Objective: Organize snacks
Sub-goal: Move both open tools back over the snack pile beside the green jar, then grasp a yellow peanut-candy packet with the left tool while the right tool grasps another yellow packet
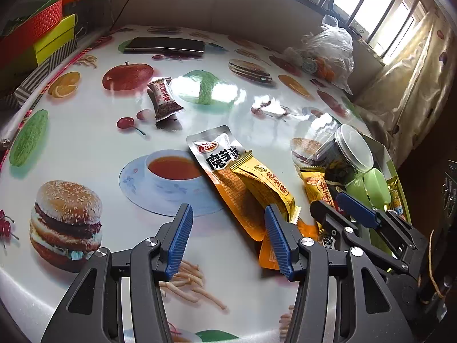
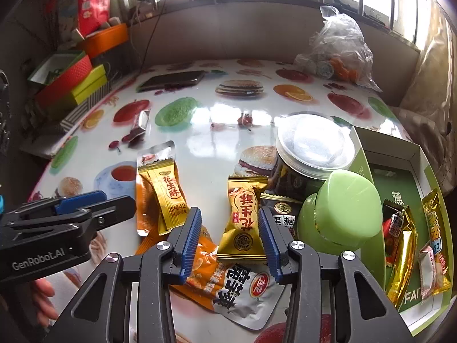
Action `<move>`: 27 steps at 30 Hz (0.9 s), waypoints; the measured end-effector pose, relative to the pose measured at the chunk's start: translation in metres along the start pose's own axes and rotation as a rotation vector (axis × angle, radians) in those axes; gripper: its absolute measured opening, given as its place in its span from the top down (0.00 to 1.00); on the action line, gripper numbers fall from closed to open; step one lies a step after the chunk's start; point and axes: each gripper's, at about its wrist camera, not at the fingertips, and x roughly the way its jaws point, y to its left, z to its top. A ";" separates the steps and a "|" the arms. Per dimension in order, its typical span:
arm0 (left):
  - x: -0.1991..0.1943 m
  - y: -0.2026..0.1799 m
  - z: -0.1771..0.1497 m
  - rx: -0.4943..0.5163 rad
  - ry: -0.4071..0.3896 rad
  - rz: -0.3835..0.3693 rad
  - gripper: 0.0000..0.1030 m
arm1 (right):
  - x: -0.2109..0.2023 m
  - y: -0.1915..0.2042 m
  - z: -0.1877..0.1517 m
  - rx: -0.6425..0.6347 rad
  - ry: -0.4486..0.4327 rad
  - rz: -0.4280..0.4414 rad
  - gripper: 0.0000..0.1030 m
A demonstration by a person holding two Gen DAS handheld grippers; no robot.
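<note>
We were reaching for a snack to box.
Our right gripper (image 2: 228, 243), wide open, straddled the gold candy (image 2: 242, 223) on the counter (image 2: 200, 131); next, close and carry it to the green box (image 2: 400, 177).

Peanut candy (image 2: 242, 223) on worktop (image 2: 211, 131), left of jar (image 2: 311, 157); open box (image 2: 400, 171) right of jar; phone (image 2: 171, 81) far behind.
</note>
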 end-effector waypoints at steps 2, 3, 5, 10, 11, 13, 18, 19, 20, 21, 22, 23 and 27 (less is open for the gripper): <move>0.000 0.001 0.001 -0.003 0.001 -0.003 0.48 | 0.005 0.001 0.000 -0.013 0.010 -0.022 0.66; 0.000 0.002 0.001 -0.006 0.000 -0.004 0.48 | 0.007 0.002 0.000 -0.021 0.016 -0.033 0.68; -0.001 0.003 0.002 -0.012 -0.002 -0.004 0.48 | 0.010 0.003 0.000 -0.025 0.024 -0.035 0.74; -0.003 0.004 0.005 -0.022 -0.006 -0.022 0.48 | 0.010 0.003 -0.002 -0.011 0.018 -0.004 0.80; -0.003 0.004 0.005 -0.024 -0.005 -0.026 0.48 | 0.009 0.002 -0.002 -0.004 0.020 0.017 0.80; -0.003 0.004 0.005 -0.032 -0.003 -0.034 0.48 | 0.008 0.003 -0.004 0.005 0.021 0.051 0.80; -0.003 0.003 0.008 -0.047 -0.001 -0.033 0.48 | 0.006 0.009 -0.007 0.022 0.028 0.110 0.80; -0.003 0.002 0.009 -0.046 -0.003 -0.035 0.48 | 0.005 0.011 -0.008 0.022 0.028 0.121 0.80; -0.003 0.001 0.010 -0.046 -0.003 -0.033 0.48 | 0.004 0.013 -0.009 0.023 0.029 0.132 0.80; -0.003 0.000 0.012 -0.047 -0.003 -0.031 0.48 | 0.004 0.014 -0.010 0.022 0.032 0.139 0.80; -0.002 -0.002 0.013 -0.043 -0.004 -0.033 0.48 | 0.004 0.016 -0.011 0.020 0.034 0.147 0.80; -0.001 -0.004 0.014 -0.038 -0.004 -0.032 0.48 | 0.003 0.017 -0.012 0.020 0.036 0.156 0.80; 0.005 -0.014 0.016 -0.015 0.014 -0.023 0.48 | 0.000 0.018 -0.016 0.022 0.039 0.167 0.80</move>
